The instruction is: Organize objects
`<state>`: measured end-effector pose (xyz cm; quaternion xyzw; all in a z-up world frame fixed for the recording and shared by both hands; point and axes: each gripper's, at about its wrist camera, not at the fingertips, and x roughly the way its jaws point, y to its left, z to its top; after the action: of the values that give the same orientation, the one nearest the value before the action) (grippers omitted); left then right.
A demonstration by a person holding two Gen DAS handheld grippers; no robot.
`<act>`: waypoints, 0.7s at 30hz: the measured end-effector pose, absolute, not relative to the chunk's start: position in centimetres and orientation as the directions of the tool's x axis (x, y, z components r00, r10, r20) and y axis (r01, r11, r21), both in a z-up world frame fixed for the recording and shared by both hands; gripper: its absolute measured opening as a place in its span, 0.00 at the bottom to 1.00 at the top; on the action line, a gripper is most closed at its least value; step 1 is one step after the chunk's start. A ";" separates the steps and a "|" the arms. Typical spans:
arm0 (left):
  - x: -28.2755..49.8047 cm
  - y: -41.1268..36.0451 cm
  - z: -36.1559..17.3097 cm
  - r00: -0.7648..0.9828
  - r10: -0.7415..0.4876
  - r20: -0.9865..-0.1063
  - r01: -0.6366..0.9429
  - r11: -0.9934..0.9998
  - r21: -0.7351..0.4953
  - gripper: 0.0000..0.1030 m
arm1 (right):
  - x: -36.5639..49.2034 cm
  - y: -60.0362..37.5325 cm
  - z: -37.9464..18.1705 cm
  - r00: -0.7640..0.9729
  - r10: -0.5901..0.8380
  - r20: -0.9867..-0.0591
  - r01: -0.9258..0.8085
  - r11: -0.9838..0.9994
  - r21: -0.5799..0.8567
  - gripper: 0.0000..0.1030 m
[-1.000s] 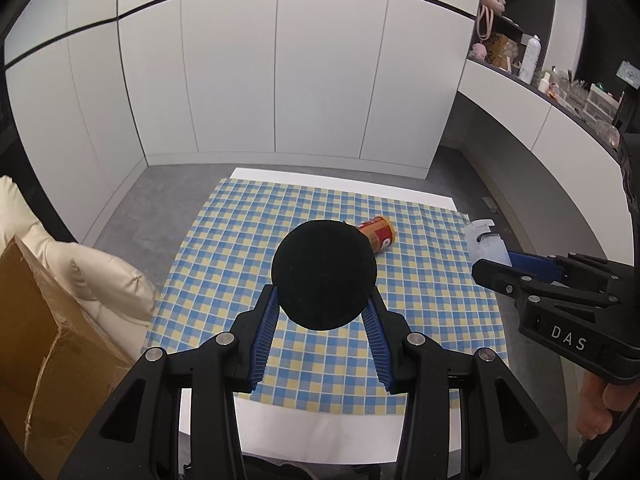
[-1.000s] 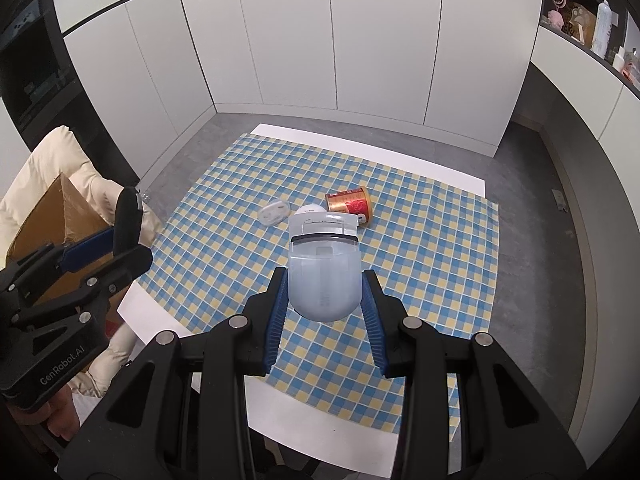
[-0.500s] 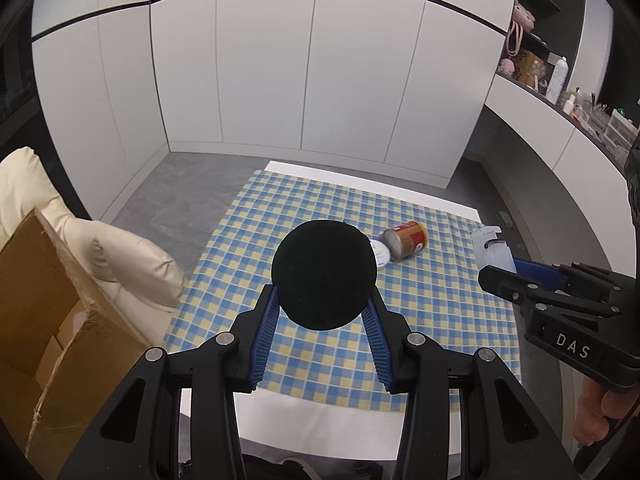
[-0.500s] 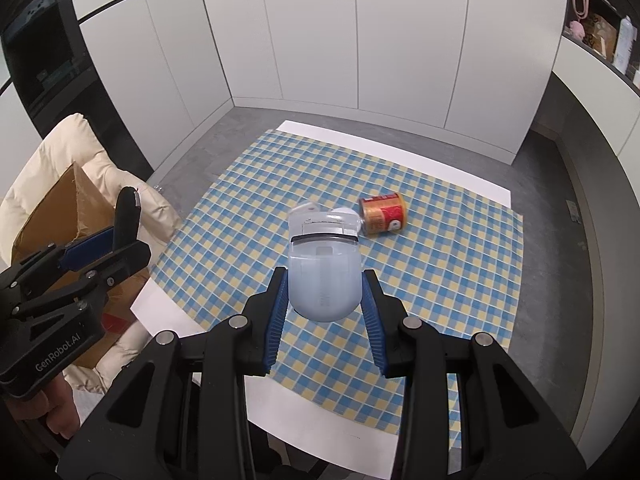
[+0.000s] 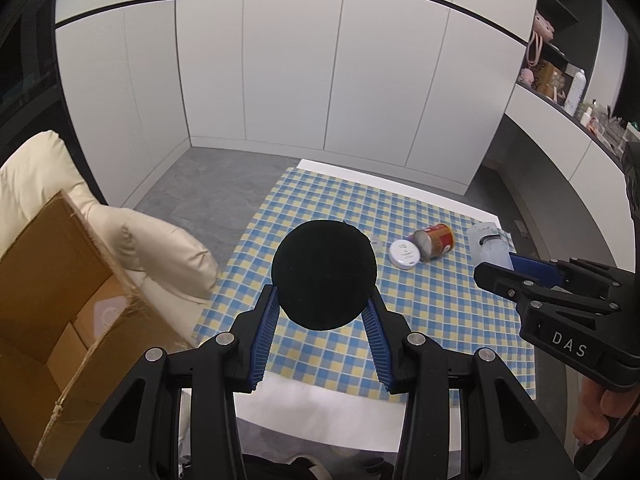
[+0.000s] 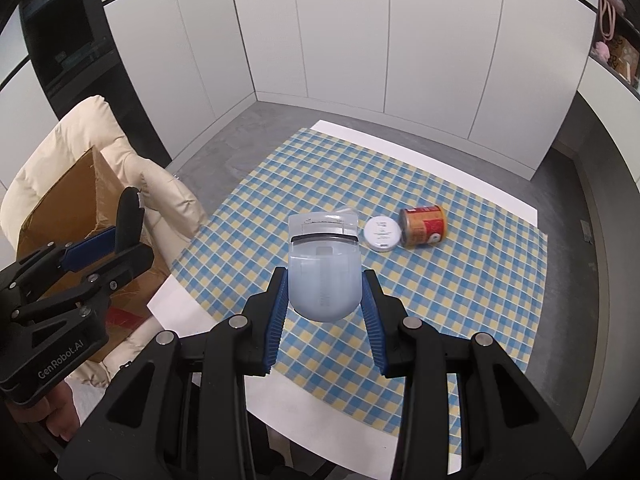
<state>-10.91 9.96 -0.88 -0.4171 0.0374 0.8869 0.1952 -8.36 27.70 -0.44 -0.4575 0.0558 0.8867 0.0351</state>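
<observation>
**A:** While both hands are up over the table, where's the stuff actually sitting?

**B:** So the left gripper (image 5: 323,316) is clamped on a black disc (image 5: 323,274), blue pads tight on both edges, held in the air above the checked cloth (image 5: 420,300). The right gripper (image 6: 324,292) is squeezed onto a pale translucent container (image 6: 323,276) with a dark band near its far end — also off the table.

**A:** And what's left on the cloth?

**B:** In the right wrist view, a round white lid (image 6: 382,233) lies flat at about 1 o'clock from the container, and a red-and-gold can (image 6: 423,226) lies on its side just beside the lid, further out at 2 o'clock. Can't tell if they touch.

**A:** Anything off to the side?

**B:** Yep — an open cardboard box (image 5: 52,296) at 9 o'clock from the disc, sitting on a cream cushioned chair (image 5: 160,248) right next to the white table (image 5: 320,412). White cabinets (image 5: 320,80) at 12 o'clock behind it all.
</observation>
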 end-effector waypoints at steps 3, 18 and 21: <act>-10.9 9.0 -0.9 -0.581 0.305 -0.755 -0.360 -0.928 -0.098 0.42 | -8.8 26.8 -0.5 -0.580 0.001 -0.815 -0.094 -0.993 0.066 0.36; -11.2 4.4 -0.7 -0.608 0.256 -0.751 -0.280 -0.955 -0.099 0.42 | -10.2 22.6 -0.5 -0.586 -0.040 -0.809 -0.016 -0.998 0.061 0.36; -11.0 3.6 -0.7 -0.612 0.248 -0.751 -0.262 -0.959 -0.104 0.42 | -10.5 21.8 -0.4 -0.587 -0.047 -0.808 -0.003 -0.998 0.060 0.36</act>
<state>-11.03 3.55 -0.66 -0.4169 0.0084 0.8977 0.1422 -10.48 21.82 -0.40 -0.4542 0.0276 0.8904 -0.0123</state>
